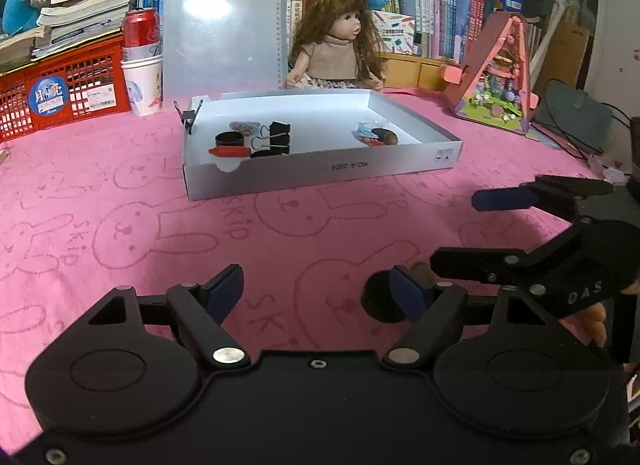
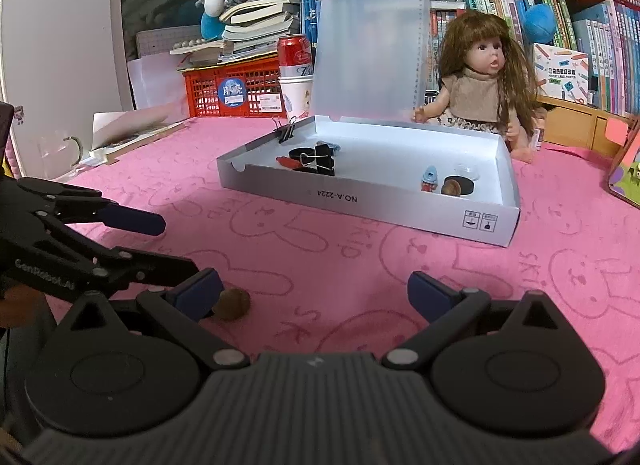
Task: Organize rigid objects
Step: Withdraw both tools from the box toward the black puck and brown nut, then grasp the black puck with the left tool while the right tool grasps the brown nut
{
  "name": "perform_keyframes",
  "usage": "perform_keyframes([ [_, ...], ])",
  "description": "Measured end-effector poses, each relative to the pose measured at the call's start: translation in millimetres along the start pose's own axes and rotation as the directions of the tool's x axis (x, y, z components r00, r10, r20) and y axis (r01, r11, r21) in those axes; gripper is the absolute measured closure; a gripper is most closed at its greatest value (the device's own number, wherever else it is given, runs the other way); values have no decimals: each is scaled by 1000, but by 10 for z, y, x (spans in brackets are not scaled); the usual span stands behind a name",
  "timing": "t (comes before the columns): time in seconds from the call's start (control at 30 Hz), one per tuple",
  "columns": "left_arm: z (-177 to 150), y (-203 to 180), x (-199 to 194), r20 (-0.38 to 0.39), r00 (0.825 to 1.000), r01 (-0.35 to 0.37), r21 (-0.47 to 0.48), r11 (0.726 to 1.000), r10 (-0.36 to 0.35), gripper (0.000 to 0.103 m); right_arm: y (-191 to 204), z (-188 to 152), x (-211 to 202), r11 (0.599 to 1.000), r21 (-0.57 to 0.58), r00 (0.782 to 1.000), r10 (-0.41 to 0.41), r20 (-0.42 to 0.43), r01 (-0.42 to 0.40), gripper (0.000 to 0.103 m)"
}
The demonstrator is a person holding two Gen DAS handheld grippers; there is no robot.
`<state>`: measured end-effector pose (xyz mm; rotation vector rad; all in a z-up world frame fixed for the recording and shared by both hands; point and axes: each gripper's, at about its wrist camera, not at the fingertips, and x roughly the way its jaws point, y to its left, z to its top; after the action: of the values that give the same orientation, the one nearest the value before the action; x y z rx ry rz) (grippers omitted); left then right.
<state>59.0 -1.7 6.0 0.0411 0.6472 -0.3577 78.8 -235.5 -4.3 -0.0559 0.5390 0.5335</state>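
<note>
Both grippers are hovering low over the pink rabbit-print cloth (image 1: 120,193), in front of the white cardboard tray (image 1: 320,171). The left gripper (image 1: 318,291) is standing fairly wide, nothing between its blue pads, only bare cloth showing in the gap. Just outside its right-hand pad a dark round thing (image 1: 378,301) is lying on the cloth; what it is, I cannot tell from here. The right gripper (image 2: 316,293) is also gaping wide and gripping nothing. A small brown nut-like ball (image 2: 234,303) is sitting on the cloth right beside its left-hand pad, looking close to touching, though contact is not clear.

Inside the tray, the left end is holding a black binder clip (image 1: 276,137), a black ring (image 1: 229,139) and a red pen-like piece (image 1: 230,151). The right end is holding a small blue-and-red figure (image 2: 429,180), a brown nut (image 2: 452,187) and a black disc (image 2: 464,184). Another binder clip (image 2: 286,129) is gripping the tray's far left corner. A doll (image 2: 478,77) is sitting behind the tray, next to an upright frosted clipboard (image 2: 368,49).
</note>
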Motion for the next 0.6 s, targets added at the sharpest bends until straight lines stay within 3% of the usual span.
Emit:
perform_keyframes([
  [0.37,-63,-107,-44,-3,998,60,47,997,-60,49,47,-4,5,999,-32,1000,-9,-15,8,1],
  [0.6,-68,-161,-53,-15,995,98,58,993,-97,56,77,-26,-14,998,-55,1000,6,-27,-8,9],
])
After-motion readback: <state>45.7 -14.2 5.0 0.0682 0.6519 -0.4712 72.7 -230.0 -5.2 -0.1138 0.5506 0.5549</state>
